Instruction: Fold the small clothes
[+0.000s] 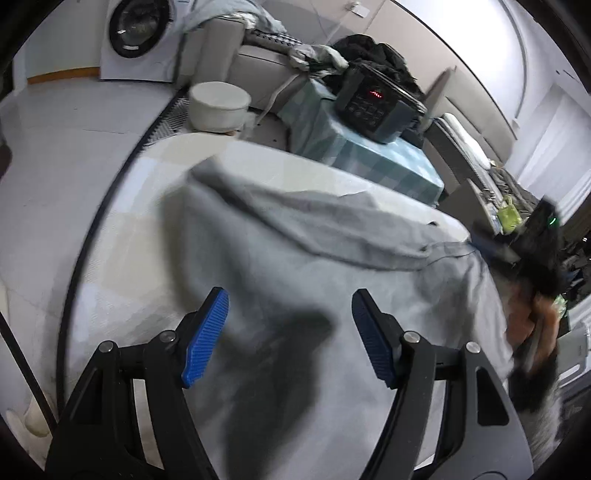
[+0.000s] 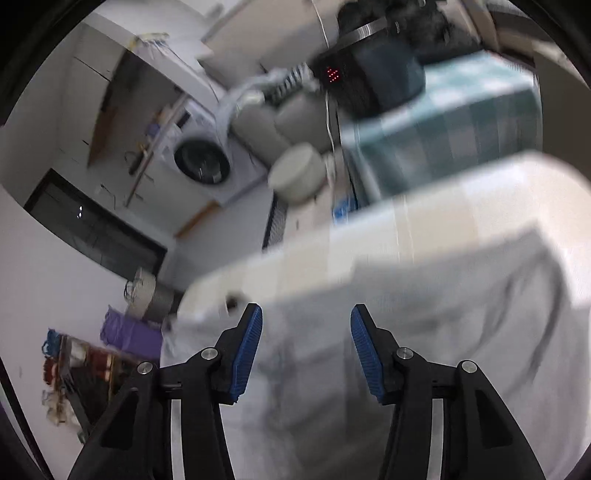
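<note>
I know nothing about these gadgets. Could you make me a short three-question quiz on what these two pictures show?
1. True or false: the left gripper is clamped on the grey garment.
2. What stands on the checked teal cloth? A) a black appliance with red lights B) a potted plant C) a stack of plates
3. Fill in: the white machine with the round dark door is a ______ machine.

Key
1. False: its blue pads stand apart above the cloth, with nothing between them.
2. A, the black appliance.
3. Washing.
</note>
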The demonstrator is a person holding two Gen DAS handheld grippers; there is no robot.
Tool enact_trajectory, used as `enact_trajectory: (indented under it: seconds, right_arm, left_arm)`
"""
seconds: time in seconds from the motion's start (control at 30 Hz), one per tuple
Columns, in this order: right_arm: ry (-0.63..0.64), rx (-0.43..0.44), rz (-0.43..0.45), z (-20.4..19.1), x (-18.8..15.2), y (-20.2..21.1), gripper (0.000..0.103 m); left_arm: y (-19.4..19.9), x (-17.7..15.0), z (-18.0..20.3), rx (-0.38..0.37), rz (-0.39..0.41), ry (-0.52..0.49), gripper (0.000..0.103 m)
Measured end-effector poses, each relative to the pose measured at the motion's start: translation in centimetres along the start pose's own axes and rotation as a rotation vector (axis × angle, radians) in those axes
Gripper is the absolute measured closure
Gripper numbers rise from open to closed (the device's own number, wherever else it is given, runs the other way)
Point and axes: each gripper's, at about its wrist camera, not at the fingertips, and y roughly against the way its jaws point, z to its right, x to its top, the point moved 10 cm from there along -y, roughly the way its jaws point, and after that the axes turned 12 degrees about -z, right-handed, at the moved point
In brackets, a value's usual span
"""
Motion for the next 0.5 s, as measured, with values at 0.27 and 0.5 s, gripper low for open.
enact_trajectory:
  seconds: [0.27, 0.5]
  right_arm:
    - [-0.237, 0.257, -0.043, 1.9, 0.2, -4.6, 0.052]
    - [-0.262, 0.373, 0.088, 1.4, 5.1, -3.5, 0.052]
  left_arm:
    - [-7.8, 1.7, 5.6, -0.307, -0.293, 0.139, 0.036]
    - [-10.0, 0.9, 9.8, -0.282, -0.345, -0.056, 0.036]
